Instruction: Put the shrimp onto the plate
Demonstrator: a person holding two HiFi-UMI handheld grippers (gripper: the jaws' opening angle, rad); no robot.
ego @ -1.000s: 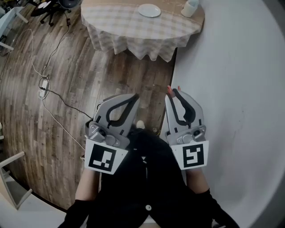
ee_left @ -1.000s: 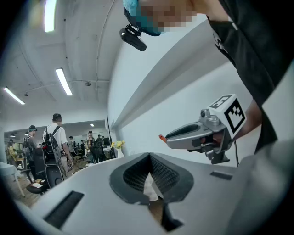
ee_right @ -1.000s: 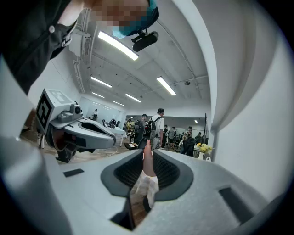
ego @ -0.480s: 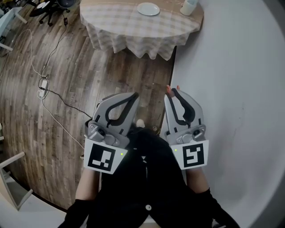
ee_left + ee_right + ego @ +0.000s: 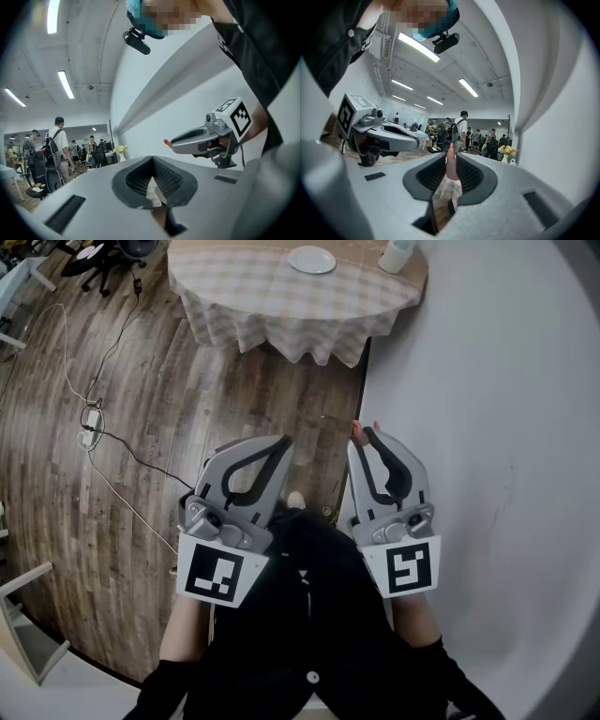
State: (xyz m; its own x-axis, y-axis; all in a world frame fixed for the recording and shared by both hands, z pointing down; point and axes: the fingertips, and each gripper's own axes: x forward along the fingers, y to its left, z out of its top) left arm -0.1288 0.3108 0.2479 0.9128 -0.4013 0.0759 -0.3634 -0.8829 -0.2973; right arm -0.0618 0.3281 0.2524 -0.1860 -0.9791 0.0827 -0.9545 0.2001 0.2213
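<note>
A pink-orange shrimp (image 5: 358, 433) sticks out between the tips of my right gripper (image 5: 364, 437), which is shut on it; in the right gripper view the shrimp (image 5: 451, 165) stands upright between the dark pads. My left gripper (image 5: 279, 442) is held beside it with its jaws together and nothing in them. Both are held close to the person's body, above the floor. The white plate (image 5: 312, 260) lies far ahead on a round table with a checked cloth (image 5: 281, 310). In the left gripper view the right gripper (image 5: 201, 138) shows with the shrimp (image 5: 166, 142) at its tip.
A white wall (image 5: 487, 427) runs along the right. Cables and a power strip (image 5: 91, 424) lie on the wooden floor at left. A white jug (image 5: 398, 254) stands on the table near the plate. Several people (image 5: 461, 131) stand in the room beyond.
</note>
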